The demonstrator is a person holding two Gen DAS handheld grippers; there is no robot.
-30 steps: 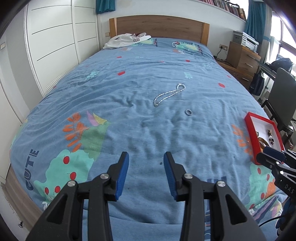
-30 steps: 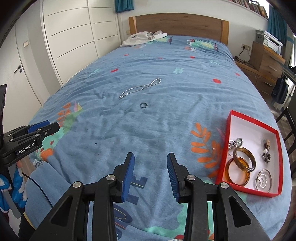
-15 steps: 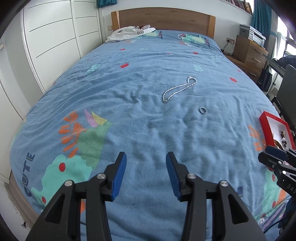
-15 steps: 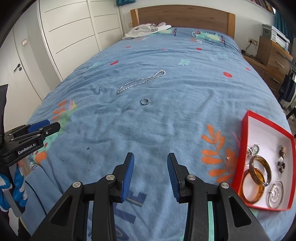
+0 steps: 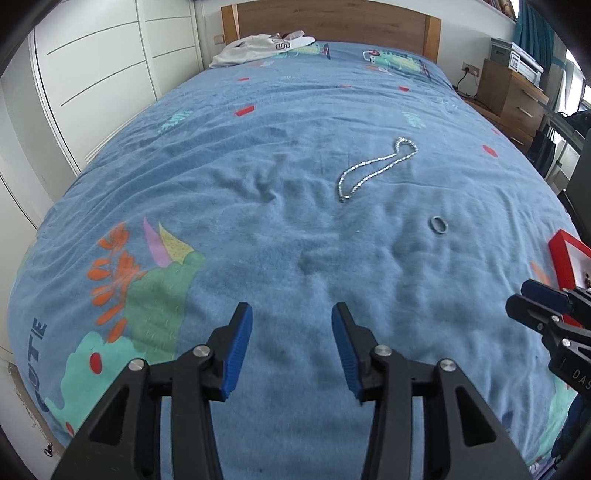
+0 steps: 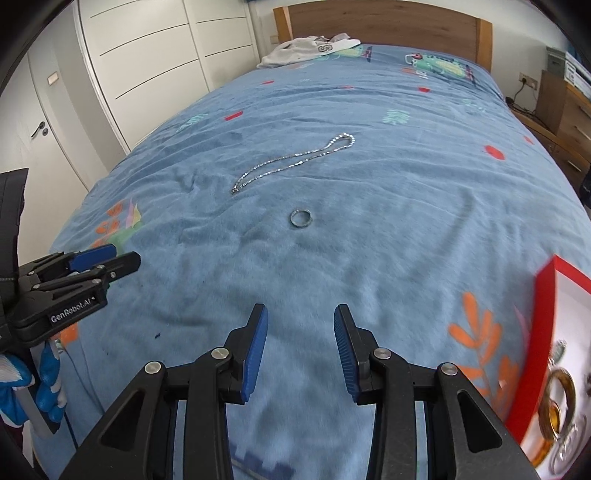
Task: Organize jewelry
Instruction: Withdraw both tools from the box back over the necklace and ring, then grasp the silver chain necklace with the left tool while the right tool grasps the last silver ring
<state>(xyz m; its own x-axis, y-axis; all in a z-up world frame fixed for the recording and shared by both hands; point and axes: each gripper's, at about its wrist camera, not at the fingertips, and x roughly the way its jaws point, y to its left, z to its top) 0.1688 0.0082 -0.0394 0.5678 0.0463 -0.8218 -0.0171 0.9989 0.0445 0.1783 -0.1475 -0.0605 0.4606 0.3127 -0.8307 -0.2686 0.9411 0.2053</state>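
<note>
A silver chain necklace (image 5: 373,170) lies on the blue bedspread (image 5: 258,184), with a small silver ring (image 5: 439,224) nearer and to its right. Both show in the right wrist view, the necklace (image 6: 291,162) and the ring (image 6: 300,218). A red tray (image 6: 543,332) at the right holds an amber bangle (image 6: 557,402) and other pieces; its corner shows in the left wrist view (image 5: 565,251). My left gripper (image 5: 291,343) is open and empty above the bed's near end. My right gripper (image 6: 300,339) is open and empty, short of the ring.
White clothing (image 5: 258,48) lies by the wooden headboard (image 5: 332,18). White wardrobe doors (image 5: 92,74) line the left side. A wooden dresser (image 5: 517,96) stands at the right of the bed. The bedspread is wrinkled around the necklace.
Both grippers have moved forward over the bed toward the necklace and ring. The red tray has slid toward the right edge of both views. Both jaws stay open.
</note>
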